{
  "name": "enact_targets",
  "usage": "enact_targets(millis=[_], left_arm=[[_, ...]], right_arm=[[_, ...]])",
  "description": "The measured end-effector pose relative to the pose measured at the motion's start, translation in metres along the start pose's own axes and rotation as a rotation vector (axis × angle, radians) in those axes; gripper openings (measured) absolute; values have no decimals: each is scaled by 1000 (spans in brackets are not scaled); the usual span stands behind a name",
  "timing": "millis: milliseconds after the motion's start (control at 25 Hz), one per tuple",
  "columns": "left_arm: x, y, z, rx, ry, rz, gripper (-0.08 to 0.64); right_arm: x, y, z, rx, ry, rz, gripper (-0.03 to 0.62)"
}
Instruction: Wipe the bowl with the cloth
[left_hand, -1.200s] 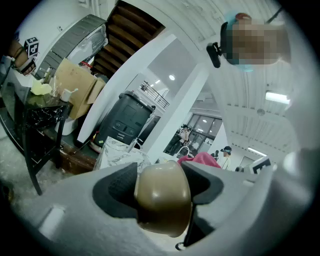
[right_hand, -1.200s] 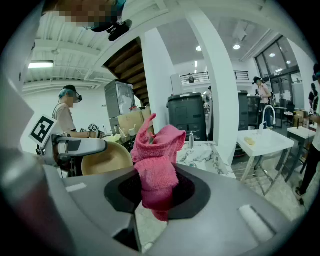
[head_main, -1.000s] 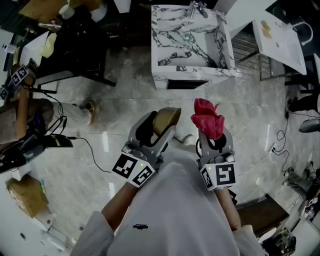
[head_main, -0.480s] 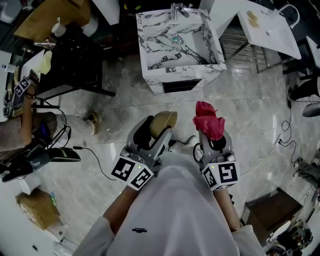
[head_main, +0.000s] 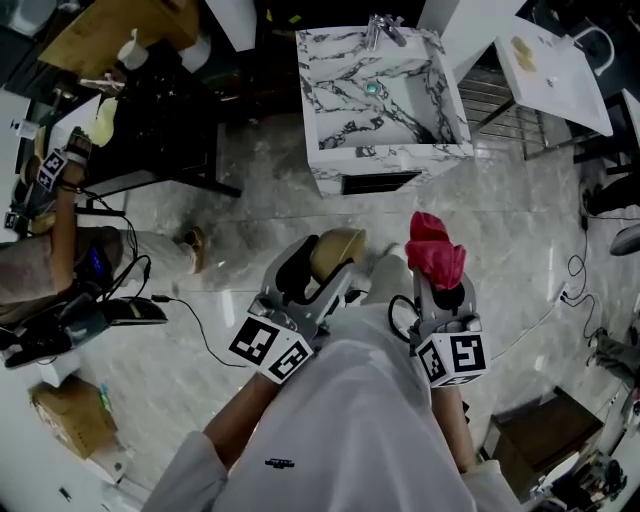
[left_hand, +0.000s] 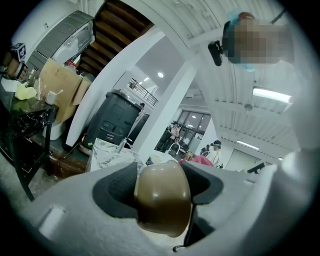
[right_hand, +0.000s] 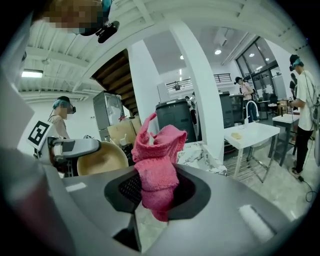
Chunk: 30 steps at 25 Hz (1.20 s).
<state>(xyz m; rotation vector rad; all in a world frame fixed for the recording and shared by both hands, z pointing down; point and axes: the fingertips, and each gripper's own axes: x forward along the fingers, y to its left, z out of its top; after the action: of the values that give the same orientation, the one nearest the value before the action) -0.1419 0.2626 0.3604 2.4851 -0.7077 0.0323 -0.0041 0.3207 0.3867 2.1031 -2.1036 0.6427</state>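
A tan bowl (head_main: 336, 252) is held up in front of the person's body, and my left gripper (head_main: 318, 268) is shut on its rim. In the left gripper view the bowl (left_hand: 162, 196) fills the gap between the jaws. My right gripper (head_main: 438, 284) is shut on a pink cloth (head_main: 433, 250) that stands bunched above the jaws. The right gripper view has the cloth (right_hand: 156, 165) pinched at centre, with the bowl (right_hand: 101, 159) and the left gripper at the left. Bowl and cloth are apart, side by side.
A marble-patterned sink (head_main: 380, 88) with a tap stands ahead on the stone floor. A white table (head_main: 553, 70) is at the upper right, a dark table (head_main: 140, 130) at the upper left. A seated person (head_main: 50, 240) and cables lie at the left.
The view has shifted as the person moved; the sink sits a little further right in the frame. Both grippers keep their hold, with bowl and cloth still apart.
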Motion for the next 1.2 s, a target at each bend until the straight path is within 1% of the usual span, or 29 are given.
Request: enact_targets(millis=[120,200,360,520,640,760,880,960,1080,1200], left_arm=[[17,12,-3,-22,28,12,278],[33,14,1,-26,32,14,278],[75,22,15,-20,20,40,278],[127,35,38,-27,6,87,278],[167,43,61,-23,-17,124,278],[204,54,81,-26,-49,168,278],[234,64,101,-73,-95,206,278],[249,73,110,-121,-127,226,279],[268,87,115,-189,-166,248,279],[278,93,113,-232,-170,261,278]], right_arm=[[15,-8,0,42,9,3,106],[30,-17,4,49,15,13,106],[71,-35,23,-1,14,77,106],[123,-64,57,-18,-1,150,106],[163,-83,91,-96,-13,223,106],[199,-106,109,-125,-8,276,106],[222,-120,134,-149,-5,332,106],[233,-126,148,-181,-10,373,106],[250,-136,153,-222,4,418,106],[257,-139,158,-248,16,449,106]])
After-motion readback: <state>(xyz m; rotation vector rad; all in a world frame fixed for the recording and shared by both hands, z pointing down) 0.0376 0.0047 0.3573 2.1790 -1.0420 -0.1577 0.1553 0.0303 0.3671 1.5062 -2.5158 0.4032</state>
